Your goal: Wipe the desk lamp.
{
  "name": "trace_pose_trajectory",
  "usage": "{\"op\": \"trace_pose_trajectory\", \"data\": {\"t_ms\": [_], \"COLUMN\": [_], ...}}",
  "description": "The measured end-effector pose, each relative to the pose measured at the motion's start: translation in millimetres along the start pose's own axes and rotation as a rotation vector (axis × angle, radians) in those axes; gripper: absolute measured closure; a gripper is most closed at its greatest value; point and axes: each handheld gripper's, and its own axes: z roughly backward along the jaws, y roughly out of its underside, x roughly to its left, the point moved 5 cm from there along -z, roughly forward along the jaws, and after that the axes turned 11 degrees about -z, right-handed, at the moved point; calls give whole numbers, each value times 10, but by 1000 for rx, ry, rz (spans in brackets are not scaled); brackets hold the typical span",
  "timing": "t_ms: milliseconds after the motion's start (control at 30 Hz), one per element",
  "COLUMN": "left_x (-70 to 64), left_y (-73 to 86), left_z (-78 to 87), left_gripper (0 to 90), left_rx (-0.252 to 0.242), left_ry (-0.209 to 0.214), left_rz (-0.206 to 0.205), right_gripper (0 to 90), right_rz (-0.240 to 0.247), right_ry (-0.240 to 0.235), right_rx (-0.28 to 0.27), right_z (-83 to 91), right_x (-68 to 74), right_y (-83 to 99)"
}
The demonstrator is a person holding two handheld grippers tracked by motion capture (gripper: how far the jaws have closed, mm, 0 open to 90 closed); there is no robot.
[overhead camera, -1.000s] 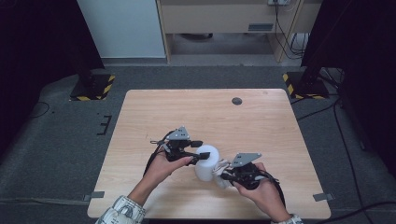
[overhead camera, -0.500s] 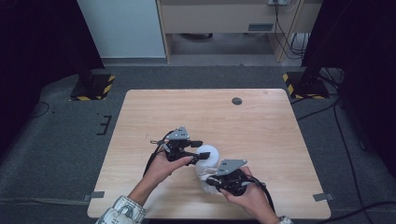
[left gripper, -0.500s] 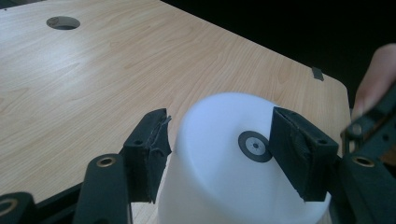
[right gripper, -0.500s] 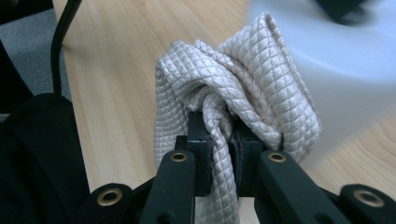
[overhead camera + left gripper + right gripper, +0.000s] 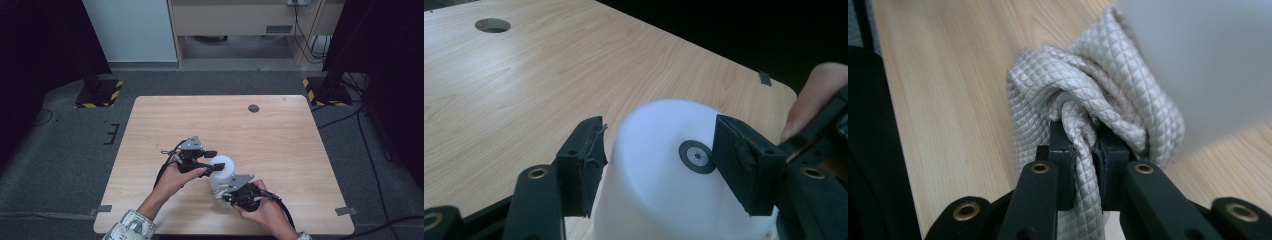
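Quilted, silvery cloth (image 5: 1083, 110) is pinched tight in the right tongs (image 5: 1087, 150), pressed against the white container's (image 5: 221, 172) lower side near the tabletop's (image 5: 280, 130) front edge. Wipe with short strokes while the left tongs (image 5: 656, 165) straddle the smooth, matte plastic cylinder, steadying it; their jaws stand apart.

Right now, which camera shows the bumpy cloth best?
The right gripper view: the quilted cloth looms close, pinched between the right gripper's jaws beside the white container. The high view shows just a pale bit by that container; the left gripper view gives nothing clear.
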Motion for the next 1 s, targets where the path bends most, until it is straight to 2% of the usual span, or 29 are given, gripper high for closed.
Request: {"op": "trace_pose_trajectory", "data": {"t_ms": [100,167,267,333,367,533,700,800,967,1000], "left_x": [-1,-1,2,3,3,4,1,-3,-10,-12], "left_y": [-1,0,2,2,2,3,6,7,11,13], "left_z": [-2,1,-1,-2,-2,-4,-10,-13,-24,-25], "left_gripper": [374,383,387,386,386,386,386,385,379,378], "left_rx": [-3,-1,-4,-4,-4,-6,-8,-9,-11,-13], "left_ry": [1,5,9,10,9,11,17,21,34,36], "left_rz": [3,0,3,4,4,7,15,18,22,23], "right_gripper": [813,813,813,813,812,811,811,812,813,814], "right_rz": [-19,-50,-106,-147,-166,-203,-244,-259,-273,-280], "right_ry": [21,45,70,72,62,41,-13,-50,-117,-144], "right_rx": [1,-7,-40,-81,-105,-170,-229,-228,-187,-186], "right_z": [88,151,255,309,330,349,316,207,-38,-74], "right_x": [-111,-212,-399,-507,-556,-708,-871,-951,-1045,-1068], "right_y": [36,56,48,14,-10,-80,-201,-264,-284,-299]}}
